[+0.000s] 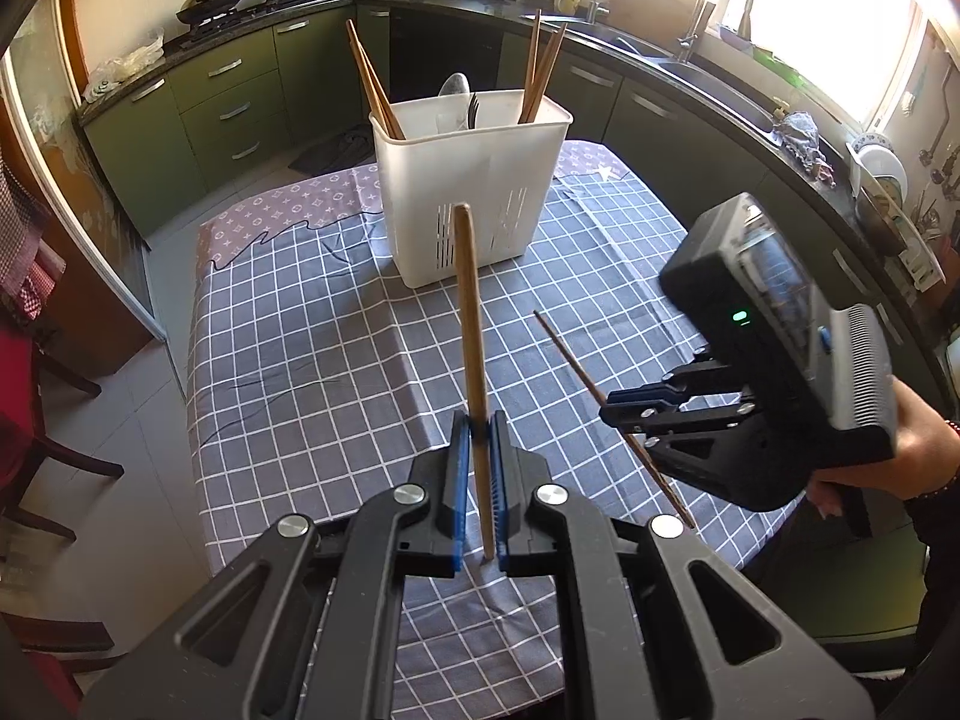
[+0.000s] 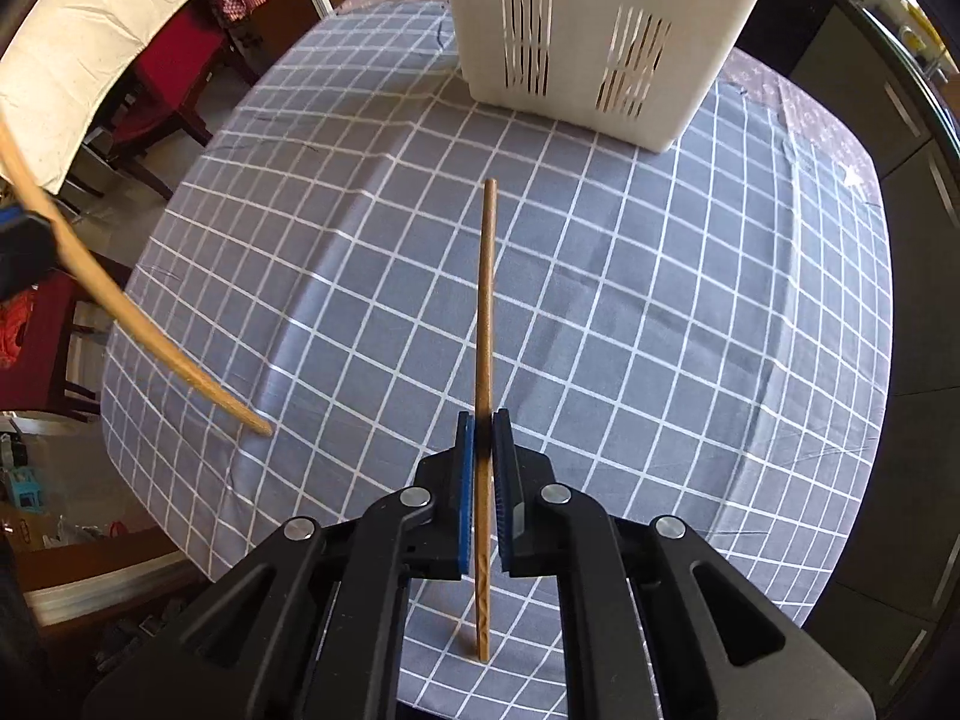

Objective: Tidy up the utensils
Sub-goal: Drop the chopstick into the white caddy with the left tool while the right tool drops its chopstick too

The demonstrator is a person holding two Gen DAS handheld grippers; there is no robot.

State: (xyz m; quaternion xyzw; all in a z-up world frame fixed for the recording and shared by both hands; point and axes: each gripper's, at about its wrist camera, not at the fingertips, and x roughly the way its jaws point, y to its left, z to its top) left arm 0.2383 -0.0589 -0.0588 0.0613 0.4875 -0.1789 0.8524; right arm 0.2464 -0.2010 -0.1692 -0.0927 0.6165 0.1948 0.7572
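Left tool [image 1: 479, 420] grips light chopstick [image 1: 471, 324] — right tool [image 2: 483, 420] grips dark chopstick [image 2: 485, 312].

My left gripper [image 1: 478, 420] points steeply down, clamped tight; my right gripper [image 2: 483, 420], gripped by my hand [image 1: 888, 468], is clamped too.

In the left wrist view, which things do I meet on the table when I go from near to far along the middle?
Left hand-held gripper shut on a chopstick → bare checked tablecloth → white utensil holder with chopsticks and cutlery standing in it → patterned cloth at the far end.
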